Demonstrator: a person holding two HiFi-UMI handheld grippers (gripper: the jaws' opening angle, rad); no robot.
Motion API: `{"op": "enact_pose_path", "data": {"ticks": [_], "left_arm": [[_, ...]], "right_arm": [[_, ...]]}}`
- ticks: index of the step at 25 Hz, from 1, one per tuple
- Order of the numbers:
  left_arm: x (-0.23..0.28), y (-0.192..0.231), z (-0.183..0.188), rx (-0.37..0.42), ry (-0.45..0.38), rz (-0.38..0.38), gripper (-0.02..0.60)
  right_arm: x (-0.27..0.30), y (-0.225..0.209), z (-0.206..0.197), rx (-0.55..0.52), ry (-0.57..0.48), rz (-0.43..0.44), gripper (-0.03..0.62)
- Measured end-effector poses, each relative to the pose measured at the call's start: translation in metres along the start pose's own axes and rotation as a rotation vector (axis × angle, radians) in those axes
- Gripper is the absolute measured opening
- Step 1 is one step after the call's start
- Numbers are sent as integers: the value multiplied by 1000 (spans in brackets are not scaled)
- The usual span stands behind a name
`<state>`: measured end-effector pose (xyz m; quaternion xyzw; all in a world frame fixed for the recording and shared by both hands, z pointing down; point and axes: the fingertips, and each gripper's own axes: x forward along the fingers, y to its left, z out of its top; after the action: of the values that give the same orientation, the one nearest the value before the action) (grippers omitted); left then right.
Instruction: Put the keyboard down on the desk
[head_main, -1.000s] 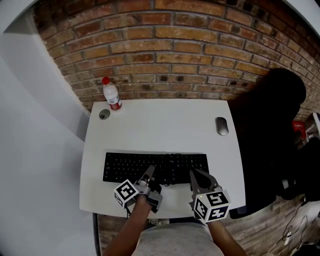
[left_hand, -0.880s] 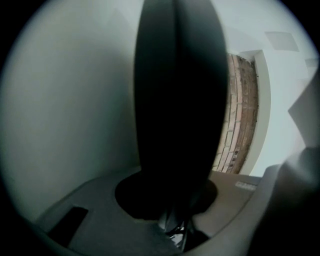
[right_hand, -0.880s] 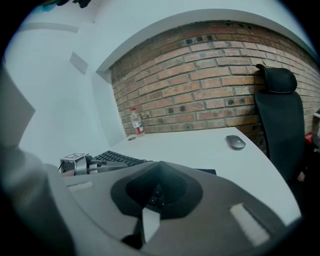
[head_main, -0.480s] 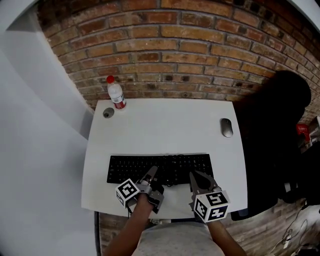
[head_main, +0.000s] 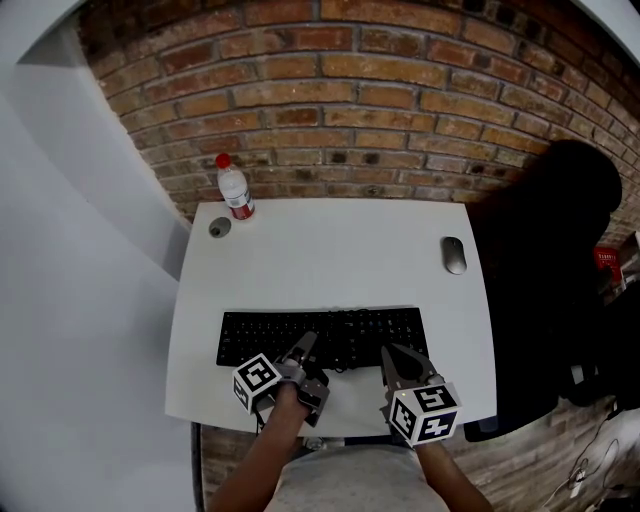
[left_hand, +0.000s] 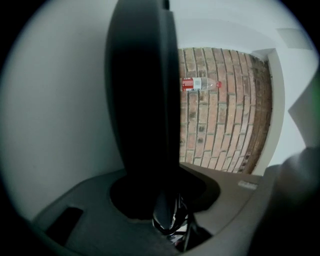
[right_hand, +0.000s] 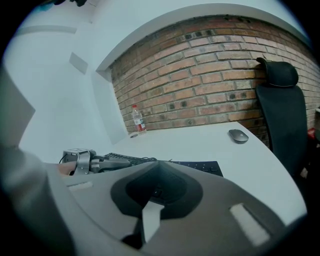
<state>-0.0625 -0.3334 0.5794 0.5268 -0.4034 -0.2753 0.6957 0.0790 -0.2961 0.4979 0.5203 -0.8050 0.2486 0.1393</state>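
A black keyboard lies flat on the white desk, near its front edge. My left gripper is turned on its side at the keyboard's front edge. In the left gripper view the keyboard fills the gap as a dark slab. The jaws are opening and I see no pad pressing on it. My right gripper points at the keyboard's right front part, its fingers drawn to a point with nothing between them. The right gripper view shows the keyboard just beyond it and the left gripper beside it.
A plastic bottle with a red cap and a small grey disc stand at the desk's far left corner. A grey mouse lies at the far right. A black chair stands right of the desk, below a brick wall.
The head camera has shifted a little, so the desk sits slightly further right in the view. The keyboard stays flat on the desk and both grippers stay at its front edge.
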Motion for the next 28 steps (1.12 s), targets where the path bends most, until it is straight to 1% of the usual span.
{"op": "enact_pose_path", "data": {"ticks": [3, 4, 11, 15, 19, 21, 25, 28], "left_arm": [[-3, 2, -1, 31, 1, 32, 118], [-4, 2, -1, 41, 8, 41, 135], [-7, 4, -11, 69, 63, 80, 164], [-8, 2, -15, 79, 100, 88, 216], [-8, 1, -22, 135, 146, 109, 247], [-9, 1, -25, 165, 170, 119, 251], [-12, 3, -30, 196, 212, 131, 255], [-14, 2, -35, 235, 260, 131, 267]], "right_arm": [[-1, 0, 0, 3, -3, 1, 9], [-1, 0, 0, 4, -4, 1, 9], [0, 5, -2, 9, -7, 10, 9], [-1, 7, -3, 11, -12, 9, 9], [-4, 7, -2, 12, -14, 7, 9], [-6, 8, -3, 14, -14, 5, 9], [-9, 10, -6, 18, -15, 0, 9], [-11, 11, -7, 21, -18, -2, 9]]}}
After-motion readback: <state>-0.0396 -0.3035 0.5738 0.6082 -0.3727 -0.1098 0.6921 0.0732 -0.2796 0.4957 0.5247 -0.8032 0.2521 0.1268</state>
